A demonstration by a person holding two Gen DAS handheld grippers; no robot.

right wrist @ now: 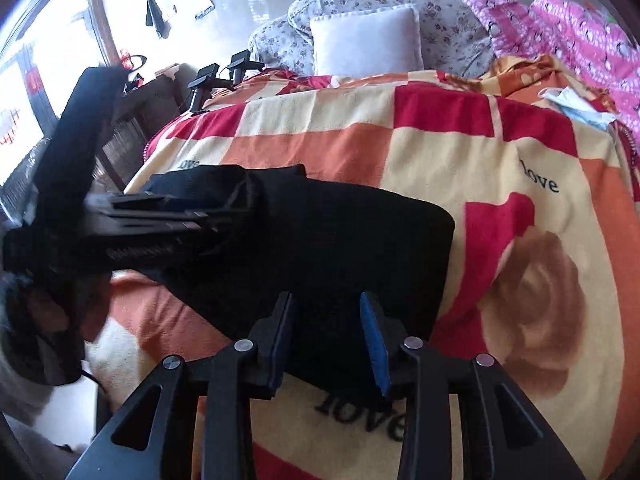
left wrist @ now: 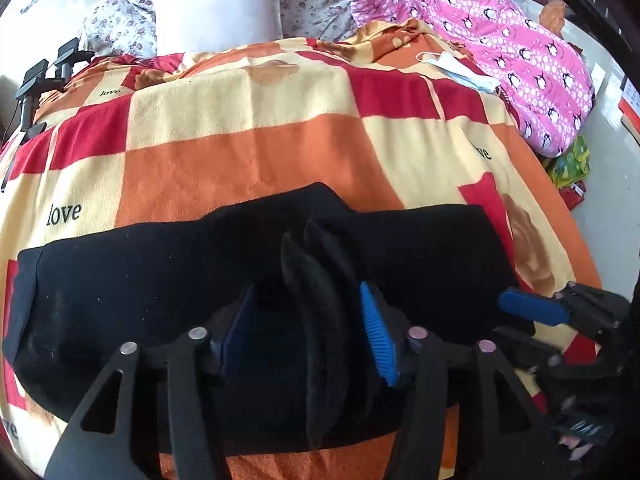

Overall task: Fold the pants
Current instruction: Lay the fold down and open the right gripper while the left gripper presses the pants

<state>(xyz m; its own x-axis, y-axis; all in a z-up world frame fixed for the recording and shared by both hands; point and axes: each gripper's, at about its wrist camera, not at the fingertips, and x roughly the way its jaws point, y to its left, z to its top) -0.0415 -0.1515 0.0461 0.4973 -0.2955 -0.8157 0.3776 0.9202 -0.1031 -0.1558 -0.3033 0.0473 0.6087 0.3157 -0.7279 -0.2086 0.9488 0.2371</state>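
Left gripper (left wrist: 308, 332) has its 2 blue-padded fingers (left wrist: 378, 334) spread, with a raised ridge of the black pants (left wrist: 120, 292) standing up between them; the cloth looks loose in the gap rather than pinched, though the dark fabric makes that hard to judge. Right gripper (right wrist: 328, 340) hangs with its fingers parted and nothing between them, low over the near edge of the pants (right wrist: 340, 248). The pants lie folded into a wide band across the checked red, orange and cream blanket (left wrist: 240, 140). A white pillow (left wrist: 218, 10) sits at the far end, and a face mask (left wrist: 460, 66) lies near the pink penguin quilt (left wrist: 520, 52).
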